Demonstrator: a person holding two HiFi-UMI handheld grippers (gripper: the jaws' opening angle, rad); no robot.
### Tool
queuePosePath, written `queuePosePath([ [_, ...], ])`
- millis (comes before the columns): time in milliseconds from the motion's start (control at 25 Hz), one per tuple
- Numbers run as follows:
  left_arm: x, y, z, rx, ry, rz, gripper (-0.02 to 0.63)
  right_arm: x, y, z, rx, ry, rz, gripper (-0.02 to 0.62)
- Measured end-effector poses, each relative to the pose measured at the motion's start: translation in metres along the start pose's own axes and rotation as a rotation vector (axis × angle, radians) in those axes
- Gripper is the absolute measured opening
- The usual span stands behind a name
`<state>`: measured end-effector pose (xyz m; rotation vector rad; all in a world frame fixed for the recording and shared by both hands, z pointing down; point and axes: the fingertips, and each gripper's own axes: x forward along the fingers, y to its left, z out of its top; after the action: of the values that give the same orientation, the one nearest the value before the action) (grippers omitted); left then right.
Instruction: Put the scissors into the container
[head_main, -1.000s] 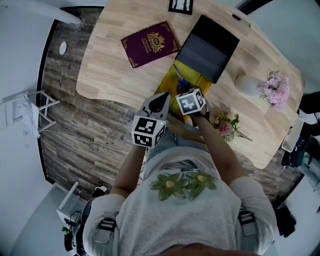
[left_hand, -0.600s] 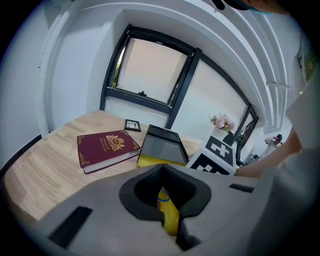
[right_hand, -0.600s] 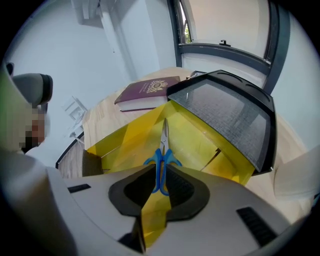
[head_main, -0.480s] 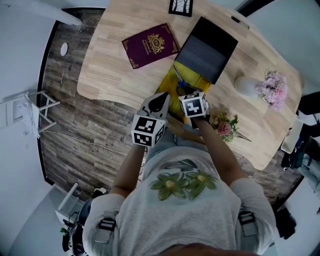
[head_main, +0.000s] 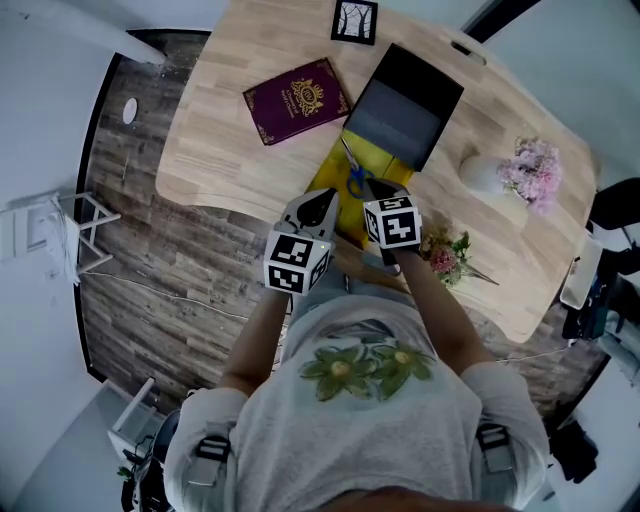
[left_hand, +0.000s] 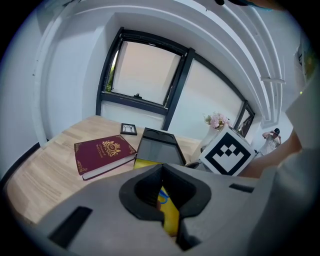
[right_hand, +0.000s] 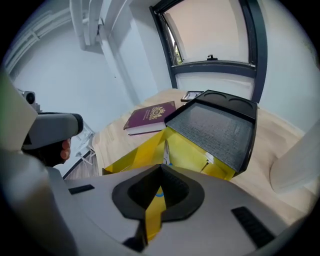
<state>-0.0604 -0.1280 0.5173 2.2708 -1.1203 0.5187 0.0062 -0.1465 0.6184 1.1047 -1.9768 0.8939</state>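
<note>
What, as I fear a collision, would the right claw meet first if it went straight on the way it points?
Probably the yellow container: the right claw is shut on its near wall. Further along that line are the scissors lying inside, then the dark lid, though depth is hard to judge.

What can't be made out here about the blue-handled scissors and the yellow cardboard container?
The blue-handled scissors: blades too small in head view; largely hidden behind shut jaws in both gripper views.
The yellow cardboard container: far end covered by the black rectangular tray, head view.
</note>
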Motion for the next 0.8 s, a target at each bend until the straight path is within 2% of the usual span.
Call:
queuePosePath([
  [360,-0.011,-0.013,0.004,0.025,-0.018,-0.005,0.006,-0.042,0.023,0.021,-0.001,-0.17,0.073,0.006],
  [800,-0.024,-0.027,0.006,0.044,-0.04,-0.007,0.006,-0.077,0.037,0.026,-0.047,-0.246,0.094,0.006],
])
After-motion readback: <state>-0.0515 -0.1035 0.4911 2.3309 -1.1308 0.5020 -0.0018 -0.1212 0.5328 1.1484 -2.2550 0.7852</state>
